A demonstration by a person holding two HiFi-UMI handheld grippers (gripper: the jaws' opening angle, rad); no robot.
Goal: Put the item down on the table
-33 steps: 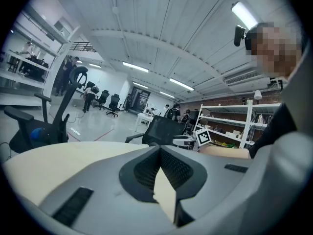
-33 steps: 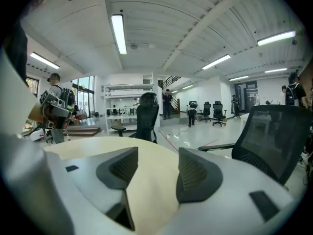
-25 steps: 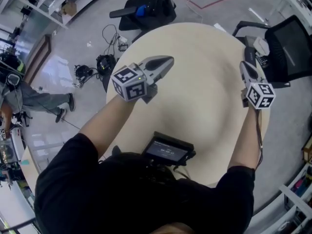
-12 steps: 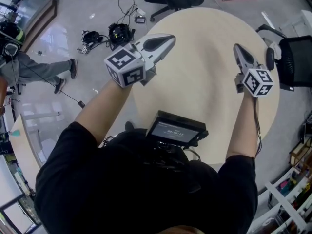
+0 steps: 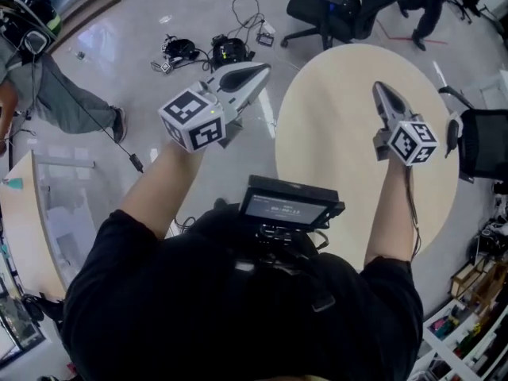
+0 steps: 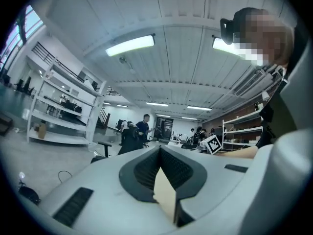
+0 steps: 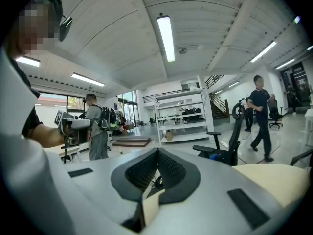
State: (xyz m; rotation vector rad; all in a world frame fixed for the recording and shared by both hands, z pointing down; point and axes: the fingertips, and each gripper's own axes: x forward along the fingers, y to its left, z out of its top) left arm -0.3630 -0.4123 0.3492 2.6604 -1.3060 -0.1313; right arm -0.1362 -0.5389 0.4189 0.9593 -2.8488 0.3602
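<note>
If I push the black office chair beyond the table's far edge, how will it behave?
The black office chair would probably roll: splayed legs on a smooth, glossy floor. Tipping seems unlikely given that wide base. Looks bulky, so likely heavy to lift.

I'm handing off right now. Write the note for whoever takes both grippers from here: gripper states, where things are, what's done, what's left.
Left gripper: shut, nothing between the jaws, held above the floor to the left of the table.
Right gripper: shut, empty, held above the table.
Item: none shows in any view, and the visible tabletop is bare.
Done: cannot tell; nothing is being carried.
Left: find the item, if one remains, before any placing.
</note>
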